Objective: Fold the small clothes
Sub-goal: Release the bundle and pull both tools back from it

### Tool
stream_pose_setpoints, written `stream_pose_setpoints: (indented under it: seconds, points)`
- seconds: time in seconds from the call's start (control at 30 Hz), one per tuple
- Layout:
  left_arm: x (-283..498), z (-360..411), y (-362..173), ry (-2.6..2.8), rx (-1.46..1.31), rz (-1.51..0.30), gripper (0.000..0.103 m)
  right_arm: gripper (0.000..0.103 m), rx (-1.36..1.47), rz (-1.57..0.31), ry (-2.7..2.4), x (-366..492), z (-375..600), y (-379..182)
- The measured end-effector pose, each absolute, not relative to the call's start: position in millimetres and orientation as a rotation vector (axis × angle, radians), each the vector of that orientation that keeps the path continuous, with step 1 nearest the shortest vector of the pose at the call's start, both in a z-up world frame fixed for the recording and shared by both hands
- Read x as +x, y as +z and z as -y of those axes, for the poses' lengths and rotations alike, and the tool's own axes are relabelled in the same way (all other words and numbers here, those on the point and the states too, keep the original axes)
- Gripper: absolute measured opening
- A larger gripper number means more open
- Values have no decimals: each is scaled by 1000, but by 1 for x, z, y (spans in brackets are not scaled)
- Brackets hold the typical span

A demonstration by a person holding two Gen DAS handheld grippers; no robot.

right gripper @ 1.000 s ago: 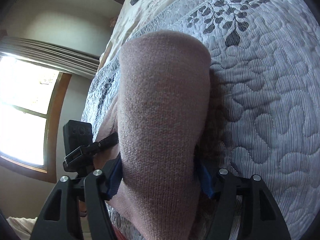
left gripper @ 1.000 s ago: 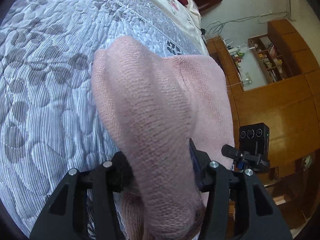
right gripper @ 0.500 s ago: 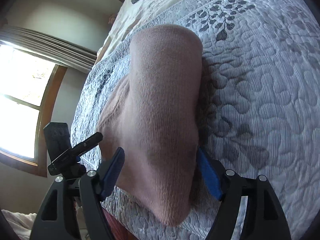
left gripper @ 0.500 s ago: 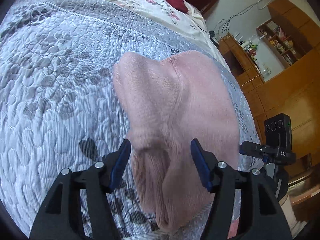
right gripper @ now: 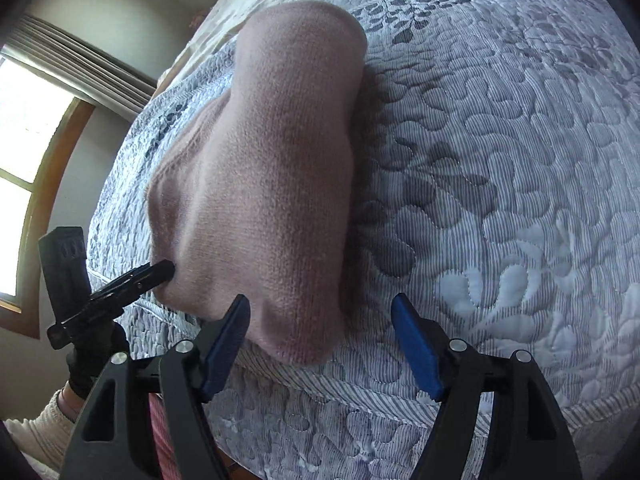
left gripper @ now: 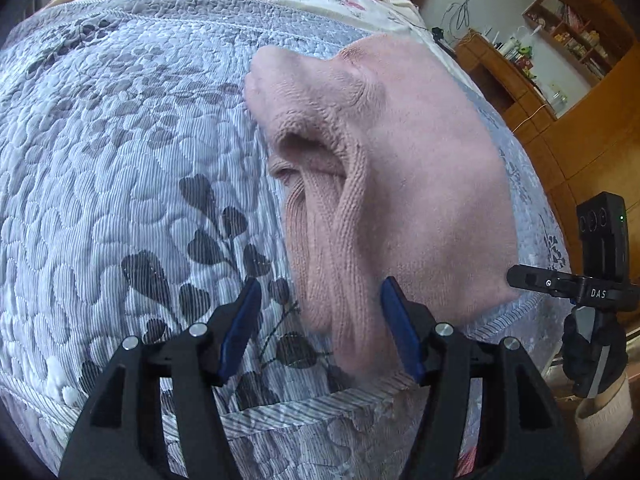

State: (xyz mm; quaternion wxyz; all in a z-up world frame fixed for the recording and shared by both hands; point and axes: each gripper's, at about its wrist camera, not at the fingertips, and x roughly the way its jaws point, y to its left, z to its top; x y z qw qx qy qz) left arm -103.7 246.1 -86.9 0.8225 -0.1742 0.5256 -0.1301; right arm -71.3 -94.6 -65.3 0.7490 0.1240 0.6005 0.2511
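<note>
A grey quilted bedspread (left gripper: 120, 168) covers the bed; wooden shelving (left gripper: 568, 32) (cluttered) opposite a bright curtained window (right gripper: 28, 152)

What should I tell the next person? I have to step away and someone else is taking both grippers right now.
Left gripper: open, holding nothing, fingers either side of the sweater's near edge.
Right gripper: open, empty, just in front of the sweater's other near corner.
Pink sweater: lying folded over on the grey quilt near the bed's front edge.
Done: one fold laid down and released.
Left: the bunched ribbed edge looks untidy; probably smooth it, then fold again.
</note>
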Motion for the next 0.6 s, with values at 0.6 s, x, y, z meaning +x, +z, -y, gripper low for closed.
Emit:
stream_pose_setpoints:
  seconds: [0.6]
  points:
    - [-139, -242, -43, -172, -333, -1112, 79, 90, 138, -1242, 425, -102, 71, -19]
